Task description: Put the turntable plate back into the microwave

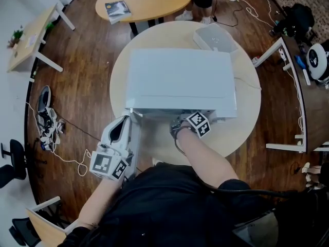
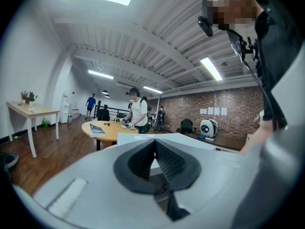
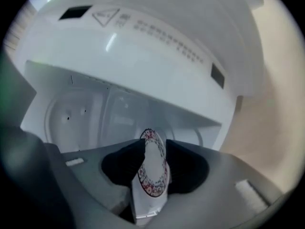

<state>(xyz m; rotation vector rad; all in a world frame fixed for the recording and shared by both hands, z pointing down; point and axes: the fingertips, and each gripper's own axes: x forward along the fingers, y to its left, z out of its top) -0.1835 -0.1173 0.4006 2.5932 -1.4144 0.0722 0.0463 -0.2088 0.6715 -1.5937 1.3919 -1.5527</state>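
A white microwave [image 1: 180, 78] sits on a round pale table [image 1: 247, 102], its front facing me. My right gripper [image 1: 180, 127] is at the microwave's front opening. In the right gripper view the white cavity [image 3: 95, 113] lies just ahead. The turntable plate [image 3: 151, 175], white with a red patterned rim, stands nearly edge-on between the jaws of the right gripper [image 3: 153, 149]. The plate leans slightly and the pads stand apart around it. My left gripper [image 1: 123, 121] hangs by the microwave's front left corner. It [image 2: 155, 149] is shut on nothing and points over the microwave's top into the room.
A white lidded box [image 1: 215, 36] sits on the table behind the microwave. Beyond it is a wooden oval table [image 1: 149, 1] with a magazine [image 1: 117, 9], where a person [image 2: 138, 113] stands. Shoes and a cable [image 1: 45, 112] lie on the floor at left. White desks stand at right [image 1: 288, 81].
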